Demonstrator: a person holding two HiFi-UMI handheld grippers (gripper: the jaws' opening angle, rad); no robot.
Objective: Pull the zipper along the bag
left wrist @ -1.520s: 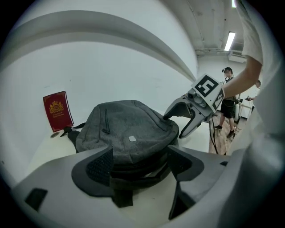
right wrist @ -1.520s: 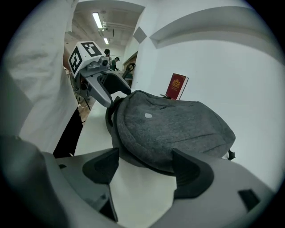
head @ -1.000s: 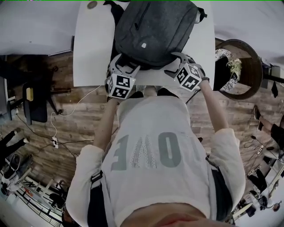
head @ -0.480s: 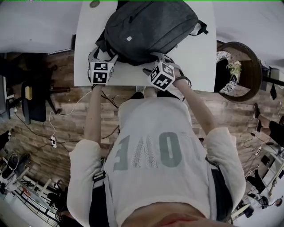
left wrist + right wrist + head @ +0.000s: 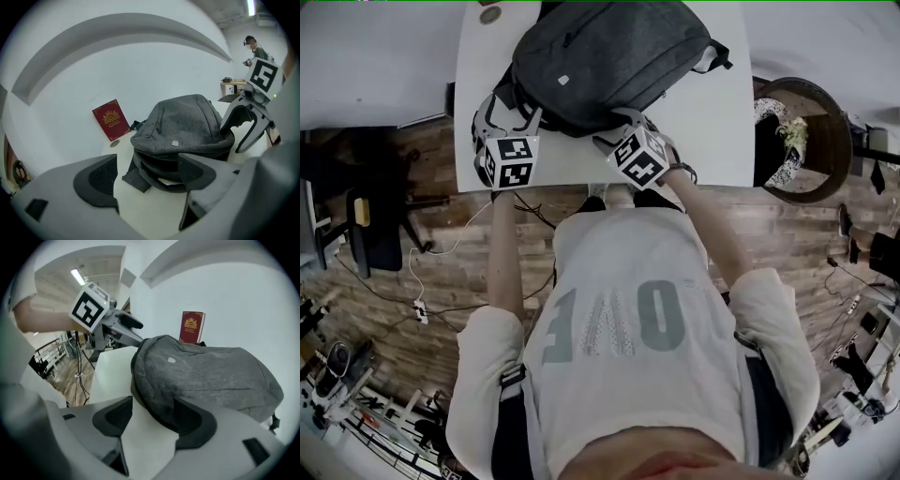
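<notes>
**Grey backpack lies crosswise, a claw at each near end**

We see a white rectangular surface (image 5: 712,131) carrying a dark grey fabric backpack (image 5: 609,56). It lies flat, its long axis running left to right, with the right end angled slightly away from us. Its gaping zip mouth faces our left claw (image 5: 147,176), which sits just short of the bag's near-left end. That claw's jaws have just been opening and stand wide, holding nothing. Our right claw (image 5: 152,418) is at the bag's near edge, further right. Its jaws have just been closing yet remain apart, with the bag's rim beside one pad, unpinched. Beyond the bag, a red booklet (image 5: 111,120) stands against the wall, with a small round disc (image 5: 114,144) before it.
</notes>
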